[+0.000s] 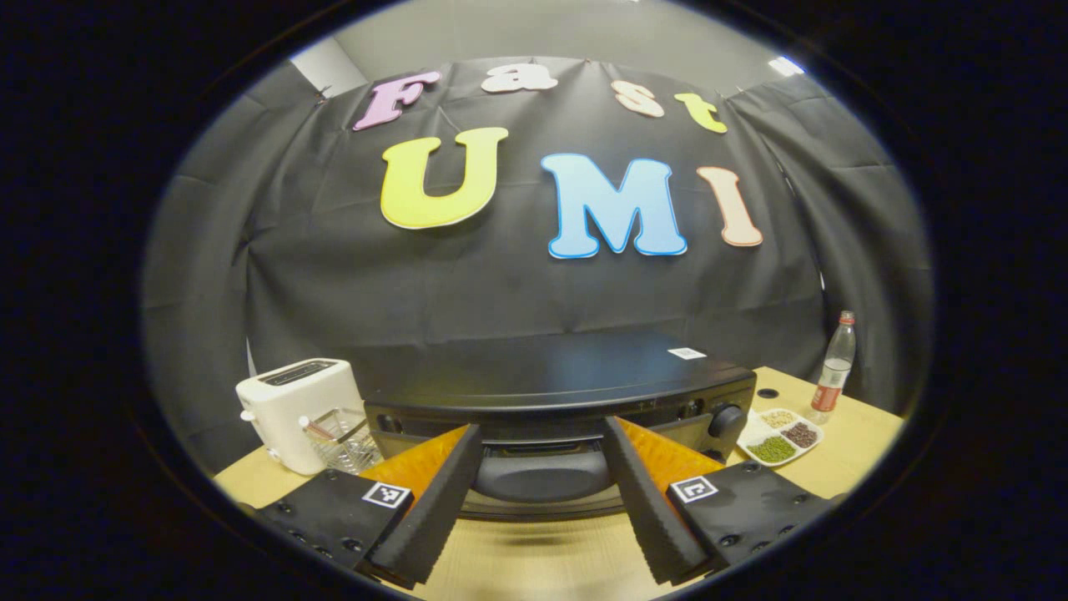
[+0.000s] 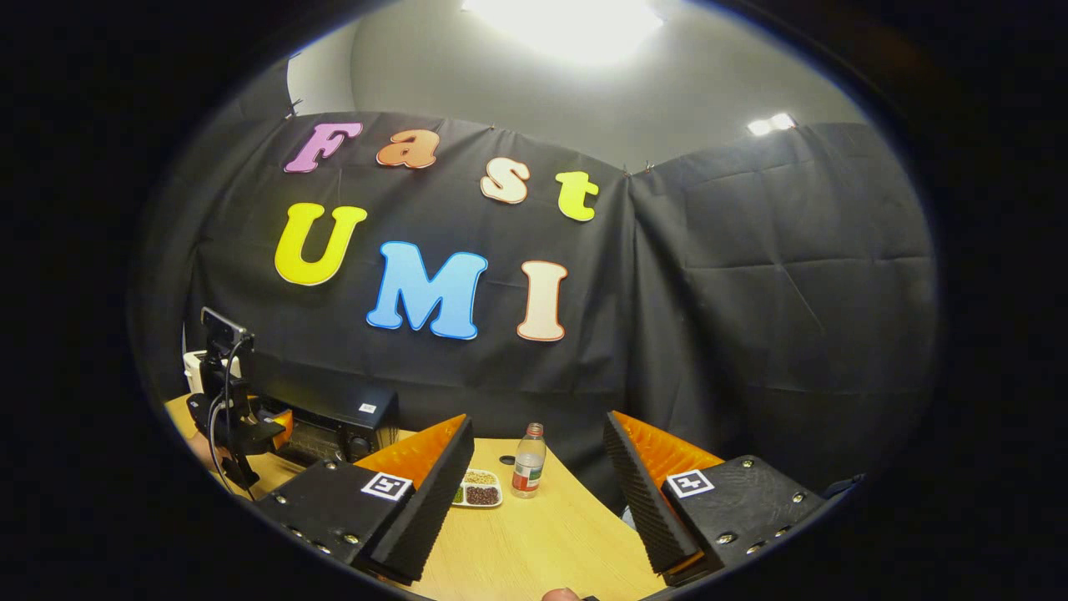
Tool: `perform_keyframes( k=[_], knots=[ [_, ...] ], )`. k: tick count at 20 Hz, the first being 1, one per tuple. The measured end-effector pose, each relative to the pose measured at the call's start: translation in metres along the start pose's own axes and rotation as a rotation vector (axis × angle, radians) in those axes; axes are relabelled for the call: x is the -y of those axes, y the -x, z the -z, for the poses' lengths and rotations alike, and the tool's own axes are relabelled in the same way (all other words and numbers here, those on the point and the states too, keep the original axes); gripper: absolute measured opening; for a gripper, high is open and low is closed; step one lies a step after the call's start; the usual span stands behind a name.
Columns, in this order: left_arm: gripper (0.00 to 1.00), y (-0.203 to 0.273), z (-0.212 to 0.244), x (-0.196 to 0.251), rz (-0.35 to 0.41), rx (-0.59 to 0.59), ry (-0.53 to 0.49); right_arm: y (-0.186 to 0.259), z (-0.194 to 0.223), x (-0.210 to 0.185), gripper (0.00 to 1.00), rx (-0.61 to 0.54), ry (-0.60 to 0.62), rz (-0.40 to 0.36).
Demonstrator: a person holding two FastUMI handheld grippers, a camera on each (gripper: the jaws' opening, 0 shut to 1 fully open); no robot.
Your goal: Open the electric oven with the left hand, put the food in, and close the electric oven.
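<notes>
The black electric oven (image 1: 559, 376) stands straight ahead on the wooden table, and its door looks shut. My left gripper (image 1: 542, 427) is open, its fingers on either side of the dark handle (image 1: 542, 476) on the oven's front without pressing on it. A white divided tray of beans and grains (image 1: 780, 436) lies to the right of the oven. In the right gripper view my right gripper (image 2: 538, 421) is open and holds nothing above the table, with the tray (image 2: 477, 491) beyond its left finger. The oven (image 2: 334, 421) sits far left there, with the left gripper (image 2: 242, 426) in front of it.
A white toaster (image 1: 292, 409) and a clear glass container (image 1: 346, 438) stand left of the oven. A plastic bottle with a red label (image 1: 834, 367) (image 2: 527, 461) stands behind the tray near the table's far edge. Bare wooden tabletop (image 2: 542, 542) lies under the right gripper.
</notes>
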State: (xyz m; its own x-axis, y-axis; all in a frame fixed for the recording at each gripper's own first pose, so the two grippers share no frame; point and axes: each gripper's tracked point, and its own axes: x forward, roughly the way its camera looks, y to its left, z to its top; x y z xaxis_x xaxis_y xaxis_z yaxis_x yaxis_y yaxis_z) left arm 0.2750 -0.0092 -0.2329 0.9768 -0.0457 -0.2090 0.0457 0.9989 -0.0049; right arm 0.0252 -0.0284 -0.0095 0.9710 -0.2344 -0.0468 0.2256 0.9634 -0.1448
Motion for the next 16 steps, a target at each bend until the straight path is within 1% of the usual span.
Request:
perform_keyframes(
  k=[4, 5, 6, 7, 8, 11, 14, 16],
  knots=[
    [1.00, 0.023, 0.013, 0.002, 0.008, -0.013, 0.005, 0.000, 0.003, -0.004, 0.95, -0.006, -0.028, -0.023],
    [0.97, 0.029, 0.017, 0.002, 0.009, -0.021, 0.005, -0.001, 0.003, -0.004, 0.95, -0.004, -0.032, -0.024],
    [1.00, 0.033, 0.020, 0.002, 0.010, -0.025, 0.004, -0.001, 0.003, -0.004, 0.95, -0.004, -0.037, -0.027],
    [1.00, 0.037, 0.023, 0.003, 0.011, -0.031, 0.002, -0.001, 0.004, -0.005, 0.95, -0.004, -0.040, -0.030],
    [0.97, 0.040, 0.026, 0.004, 0.012, -0.036, 0.000, 0.000, 0.005, -0.005, 0.95, -0.004, -0.043, -0.033],
    [0.97, 0.049, 0.033, 0.004, 0.009, -0.051, 0.001, 0.001, 0.007, -0.007, 0.95, -0.010, -0.050, -0.045],
    [0.99, 0.057, 0.052, 0.005, 0.001, -0.085, 0.006, 0.002, 0.011, -0.007, 0.95, -0.021, -0.045, -0.054],
    [1.00, 0.063, 0.059, 0.007, 0.000, -0.090, -0.012, 0.003, 0.015, -0.006, 0.95, -0.032, -0.046, -0.060]
  ],
)
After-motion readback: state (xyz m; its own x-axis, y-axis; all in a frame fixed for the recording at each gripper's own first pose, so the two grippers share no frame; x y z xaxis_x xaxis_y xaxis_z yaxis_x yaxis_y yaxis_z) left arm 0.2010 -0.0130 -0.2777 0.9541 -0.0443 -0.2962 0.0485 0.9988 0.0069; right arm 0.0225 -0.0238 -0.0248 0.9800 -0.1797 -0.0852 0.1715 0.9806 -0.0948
